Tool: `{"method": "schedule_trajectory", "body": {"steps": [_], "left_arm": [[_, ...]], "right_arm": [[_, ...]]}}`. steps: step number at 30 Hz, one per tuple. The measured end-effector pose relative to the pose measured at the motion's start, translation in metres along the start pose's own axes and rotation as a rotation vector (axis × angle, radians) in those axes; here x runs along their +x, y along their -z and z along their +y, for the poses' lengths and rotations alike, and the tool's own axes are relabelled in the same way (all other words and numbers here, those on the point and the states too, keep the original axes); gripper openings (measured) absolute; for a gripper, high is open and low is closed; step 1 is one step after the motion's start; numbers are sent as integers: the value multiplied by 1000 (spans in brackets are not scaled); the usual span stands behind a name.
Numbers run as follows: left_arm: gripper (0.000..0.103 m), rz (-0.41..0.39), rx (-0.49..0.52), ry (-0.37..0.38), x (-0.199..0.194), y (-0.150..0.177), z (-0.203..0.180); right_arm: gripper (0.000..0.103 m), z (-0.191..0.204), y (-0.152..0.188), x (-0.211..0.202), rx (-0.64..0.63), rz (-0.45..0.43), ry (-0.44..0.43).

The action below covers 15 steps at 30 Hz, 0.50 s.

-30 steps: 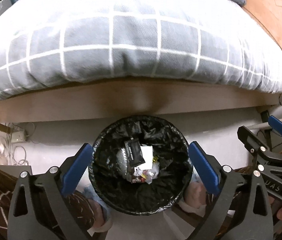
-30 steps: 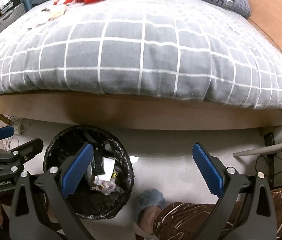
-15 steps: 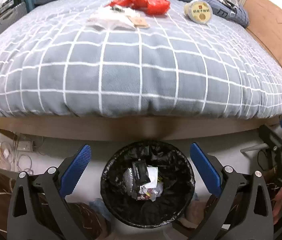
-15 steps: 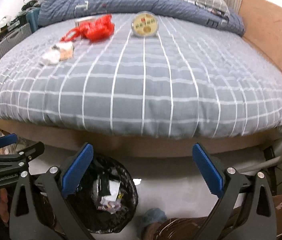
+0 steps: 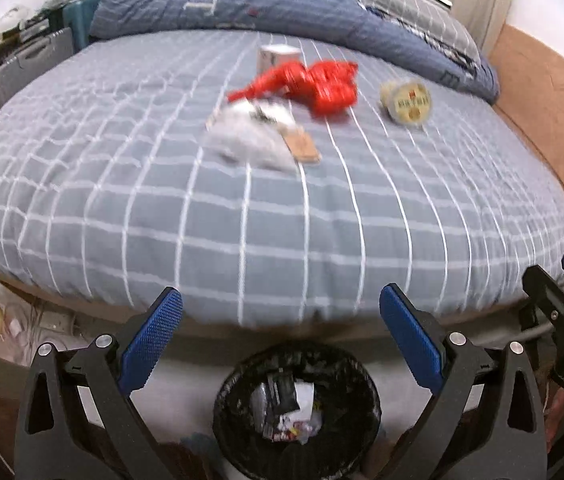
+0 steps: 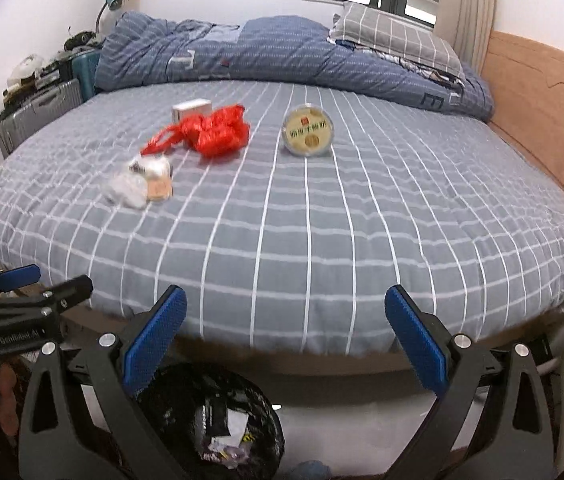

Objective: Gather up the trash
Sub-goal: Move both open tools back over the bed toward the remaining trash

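Note:
A black-lined trash bin (image 5: pixel 297 408) with wrappers inside stands on the floor below the bed edge; it also shows in the right wrist view (image 6: pixel 218 428). On the grey checked bed lie a red plastic bag (image 5: pixel 313 86) (image 6: pixel 212 132), a clear crumpled wrapper with a brown card (image 5: pixel 258 136) (image 6: pixel 142 184), a small white box (image 5: pixel 278 56) (image 6: pixel 190 109) and a round yellow-lidded container (image 5: pixel 405 102) (image 6: pixel 308 130). My left gripper (image 5: pixel 282 344) is open and empty above the bin. My right gripper (image 6: pixel 285 344) is open and empty at the bed's near edge.
A folded blue duvet (image 6: pixel 282 52) and a pillow (image 6: pixel 393 36) lie at the far side of the bed. A wooden headboard (image 6: pixel 541 92) runs along the right. Suitcases with clutter (image 6: pixel 46 96) stand at the far left. Cables and a power strip (image 5: pixel 50 320) lie under the bed.
Both grippers have risen and tilted up from the bin toward the bed top. The bin has dropped to the bottom of both views and the trash on the bed has come into view.

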<state>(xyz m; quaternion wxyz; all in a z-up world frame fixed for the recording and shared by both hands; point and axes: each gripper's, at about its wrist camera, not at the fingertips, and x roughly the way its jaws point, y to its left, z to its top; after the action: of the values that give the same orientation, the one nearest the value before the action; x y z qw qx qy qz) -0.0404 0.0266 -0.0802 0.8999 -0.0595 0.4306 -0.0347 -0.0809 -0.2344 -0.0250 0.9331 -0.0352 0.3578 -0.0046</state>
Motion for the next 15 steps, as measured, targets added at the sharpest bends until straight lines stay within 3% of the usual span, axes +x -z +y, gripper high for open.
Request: {"method": "schedule_trajectory", "body": {"steps": [8, 15], "left_arm": [[97, -30, -7, 4, 14, -54, 6], [97, -2, -11, 26, 44, -91, 5]], "right_arm": [[96, -10, -49, 31, 13, -15, 6], [96, -16, -96, 76, -5, -20, 32]]}}
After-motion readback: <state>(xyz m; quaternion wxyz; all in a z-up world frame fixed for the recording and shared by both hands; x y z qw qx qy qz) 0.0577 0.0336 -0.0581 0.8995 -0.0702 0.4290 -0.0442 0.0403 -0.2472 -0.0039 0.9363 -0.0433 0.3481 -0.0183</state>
